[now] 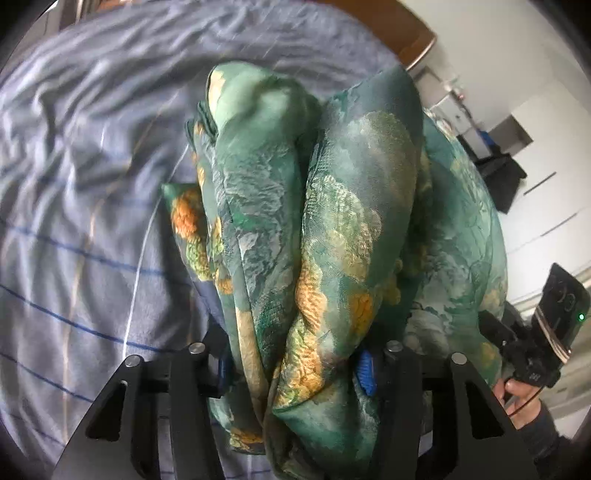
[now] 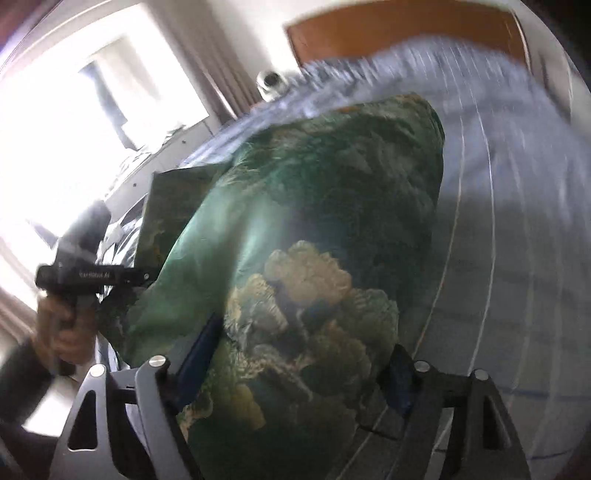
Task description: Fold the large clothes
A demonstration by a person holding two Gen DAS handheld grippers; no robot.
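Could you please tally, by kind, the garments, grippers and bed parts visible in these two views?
Green floral garment: 1, bunched and held at both ends.
Grippers: 2, the left gripper and the right gripper, each shut on the fabric.
Striped bedsheet: 1.
Wooden headboard: 1.
Total: 5.

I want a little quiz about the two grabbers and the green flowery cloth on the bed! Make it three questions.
1. True or false: the left gripper has bunched folds of the green floral garment between its fingers.
2. What lies beneath the garment? A) a wooden floor B) a bedsheet with thin stripes C) a green rug
3. Fill in: the right gripper holds the same garment, whose print shows pale, orange-tinted ____.

Key:
1. True; both gripper fingers press on the cloth.
2. B, the striped bedsheet.
3. Flowers.
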